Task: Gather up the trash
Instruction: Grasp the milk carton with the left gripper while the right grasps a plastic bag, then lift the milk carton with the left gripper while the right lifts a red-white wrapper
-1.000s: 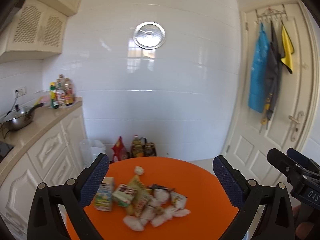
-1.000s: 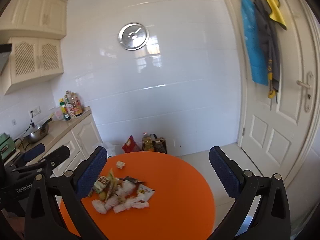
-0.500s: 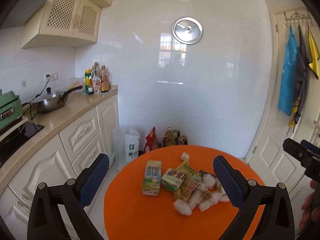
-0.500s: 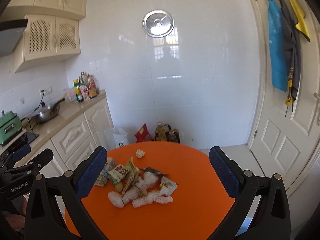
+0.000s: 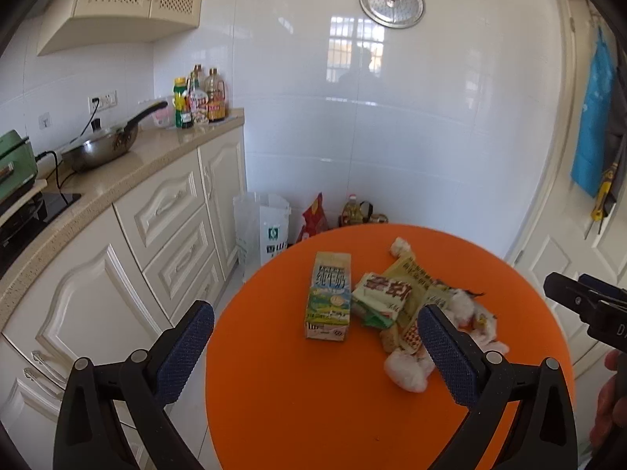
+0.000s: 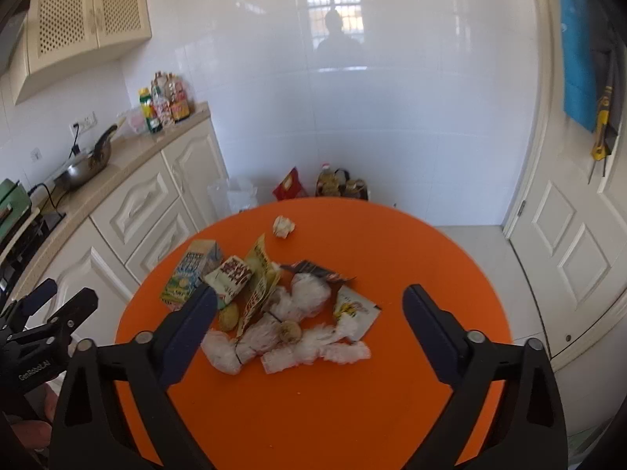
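We have both tools aimed down at the orange table (image 6: 392,391), where the trash sits heaped left of its middle. The left gripper (image 5: 315,348) stands wide with nothing between its pads, and we hold it over the near left side because the carton (image 5: 329,301) lies flat there, slightly apart from the rest and easy to take alone. The right gripper (image 6: 309,325) is likewise empty; its jaws have just been closing a little, though they are well apart and only frame the tissues (image 6: 290,337) and wrappers (image 6: 258,290) from above. One wad (image 6: 283,226) lies by itself toward the far rim. A white bag (image 5: 261,231) stands open on the floor beside the cabinets; we take it for the bin, though its inside is hidden from here.
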### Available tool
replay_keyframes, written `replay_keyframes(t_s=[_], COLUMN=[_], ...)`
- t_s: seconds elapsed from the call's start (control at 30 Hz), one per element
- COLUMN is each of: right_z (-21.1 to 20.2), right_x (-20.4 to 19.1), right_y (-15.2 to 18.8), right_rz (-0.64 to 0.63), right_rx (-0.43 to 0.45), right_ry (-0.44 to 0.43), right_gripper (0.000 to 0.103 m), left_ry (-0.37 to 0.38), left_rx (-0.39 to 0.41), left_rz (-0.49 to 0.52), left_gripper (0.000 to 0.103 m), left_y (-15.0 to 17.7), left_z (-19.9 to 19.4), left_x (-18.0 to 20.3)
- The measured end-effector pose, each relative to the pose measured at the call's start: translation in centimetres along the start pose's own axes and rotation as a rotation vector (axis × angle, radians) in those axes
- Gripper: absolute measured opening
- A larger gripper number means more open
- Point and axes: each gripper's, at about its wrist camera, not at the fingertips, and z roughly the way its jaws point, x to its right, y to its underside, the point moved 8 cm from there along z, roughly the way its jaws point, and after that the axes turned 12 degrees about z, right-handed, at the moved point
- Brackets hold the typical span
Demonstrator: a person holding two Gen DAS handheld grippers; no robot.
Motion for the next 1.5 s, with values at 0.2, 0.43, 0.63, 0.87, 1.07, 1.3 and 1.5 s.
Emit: replay_keyframes(t_s=[0.2,0.43,0.63,0.87,1.07,1.3,1.5], right_z=[5.2,10.8,14.3,16.5,16.1,17.5,18.8], right_x=[-2.0,-3.6,-5.1,-5.5,-4.8,-5.7,-6.5], right_y=[2.0,3.5,4.4,5.9,5.7,5.4,5.7], right_rz=[-0.008,-0.001,-0.023,-0.041,-0.016,-0.013,-0.015], right_rx=[-0.114,-0.232,-0.304,-0.342,-0.334,-0.357,-0.393], right_ry=[-0.023,-0.05,-0.065,-0.048,-0.081,-0.104,-0.115], right_gripper=[0.074,0.056,0.036,0.016,0.008,0.012,0.017], left_ry=[0.009,0.037,0.068,0.187,0.195,0.18,0.171], left_rx=[-0.085,-0.168,-0.211,-0.265,-0.25,-0.248,-0.252], left_rz=[0.013,0.051,0.058,0.003,-0.01,-0.021,-0.037], left_gripper=[0.102,0.102,0.1,0.047,0.046,0.046,0.046], left_y=[-0.8,-2.0,-3.3,-4.1,-5.4,-4.6,-4.7], left_z=[7.8,17.5,24.5,30.3,32.8,33.6,34.5], left_x=[0.2,1.1,1.4,0.6,-1.0,-2.4,-4.3])
